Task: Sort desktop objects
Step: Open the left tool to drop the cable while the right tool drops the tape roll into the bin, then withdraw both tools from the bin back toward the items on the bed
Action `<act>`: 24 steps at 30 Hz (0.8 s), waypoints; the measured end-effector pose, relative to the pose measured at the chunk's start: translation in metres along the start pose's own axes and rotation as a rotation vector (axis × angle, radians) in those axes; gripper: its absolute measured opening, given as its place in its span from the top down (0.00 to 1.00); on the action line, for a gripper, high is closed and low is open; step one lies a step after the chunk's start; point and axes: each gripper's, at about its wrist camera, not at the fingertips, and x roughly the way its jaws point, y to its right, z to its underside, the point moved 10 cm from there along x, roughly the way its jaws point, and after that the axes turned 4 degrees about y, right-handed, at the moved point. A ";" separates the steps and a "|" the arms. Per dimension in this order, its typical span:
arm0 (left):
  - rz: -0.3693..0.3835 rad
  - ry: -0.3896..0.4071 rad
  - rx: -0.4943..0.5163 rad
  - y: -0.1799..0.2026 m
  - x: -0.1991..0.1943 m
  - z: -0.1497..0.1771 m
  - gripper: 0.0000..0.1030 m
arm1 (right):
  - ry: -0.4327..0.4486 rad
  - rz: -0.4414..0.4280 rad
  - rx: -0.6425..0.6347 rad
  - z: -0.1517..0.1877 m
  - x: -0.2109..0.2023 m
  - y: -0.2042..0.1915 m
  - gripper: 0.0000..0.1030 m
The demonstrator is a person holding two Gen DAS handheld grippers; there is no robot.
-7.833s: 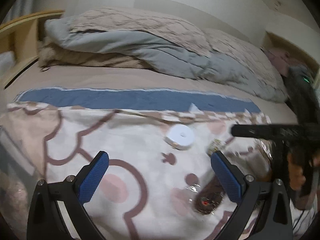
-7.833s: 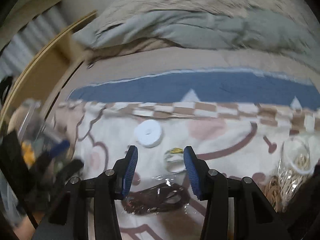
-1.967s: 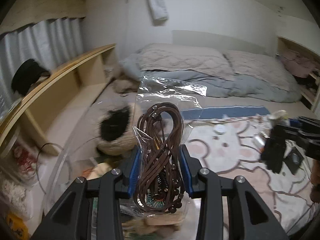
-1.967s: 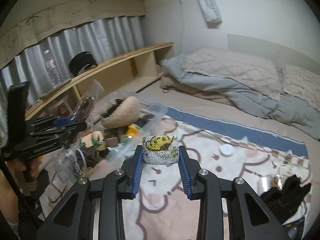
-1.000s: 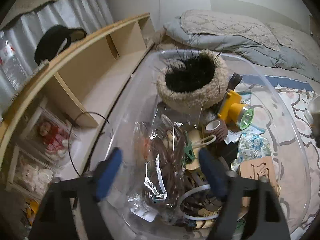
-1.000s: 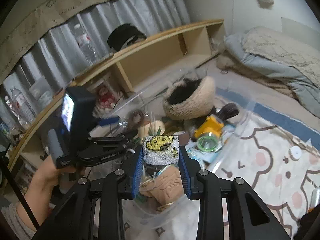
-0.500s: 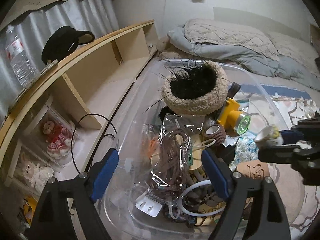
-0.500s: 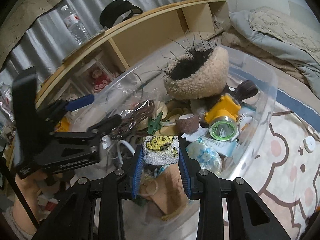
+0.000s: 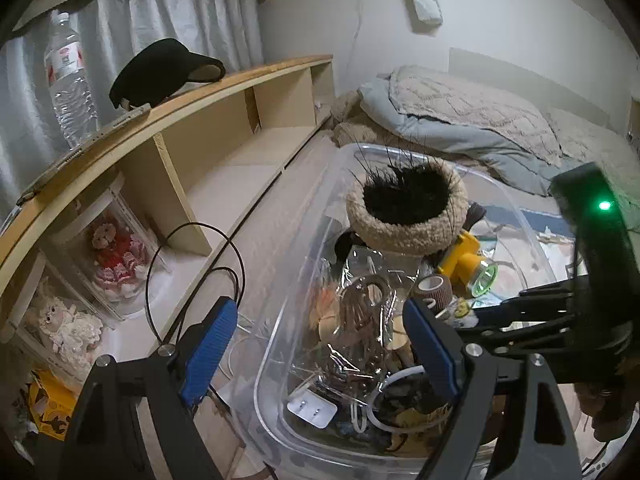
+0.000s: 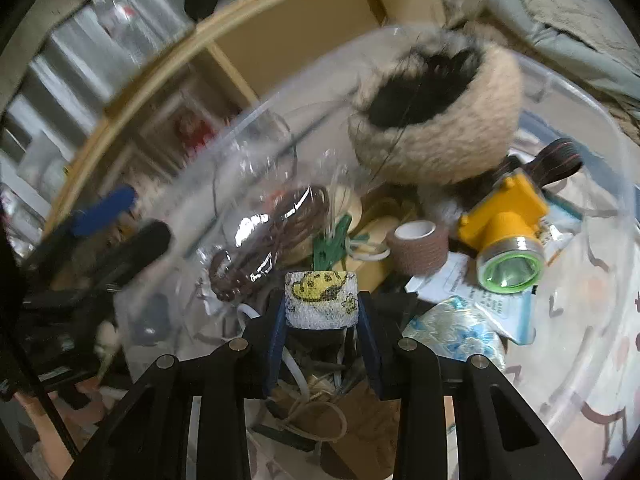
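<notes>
The right gripper (image 10: pixel 322 308), clamping a white-and-yellow patterned bandage roll (image 10: pixel 321 299), should release it over the cluttered clear plastic bin (image 9: pixel 276 336) below, while the left gripper (image 9: pixel 318 350) stays open and empty.

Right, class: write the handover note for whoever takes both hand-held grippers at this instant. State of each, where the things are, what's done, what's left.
Left hand-held gripper: open, empty, at the near edge of the clear bin.
Right hand-held gripper: shut on the yellow-and-white patterned roll, held over the bin's contents.
Done: bagged brown cord, fuzzy hat, yellow headlamp and brown tape roll lie in the bin.
Left: release the patterned roll into the bin. No other loose items show in either view.
</notes>
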 end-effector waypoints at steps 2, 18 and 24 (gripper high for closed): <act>0.007 0.009 -0.014 -0.003 -0.001 -0.003 0.17 | -0.011 0.013 -0.010 -0.005 0.004 -0.003 0.66; 0.042 0.021 -0.019 -0.007 -0.004 -0.002 0.17 | 0.078 0.118 0.032 -0.022 -0.016 0.017 0.80; 0.056 0.036 -0.032 -0.008 -0.008 -0.007 0.17 | 0.010 0.024 -0.064 -0.021 0.007 -0.022 0.94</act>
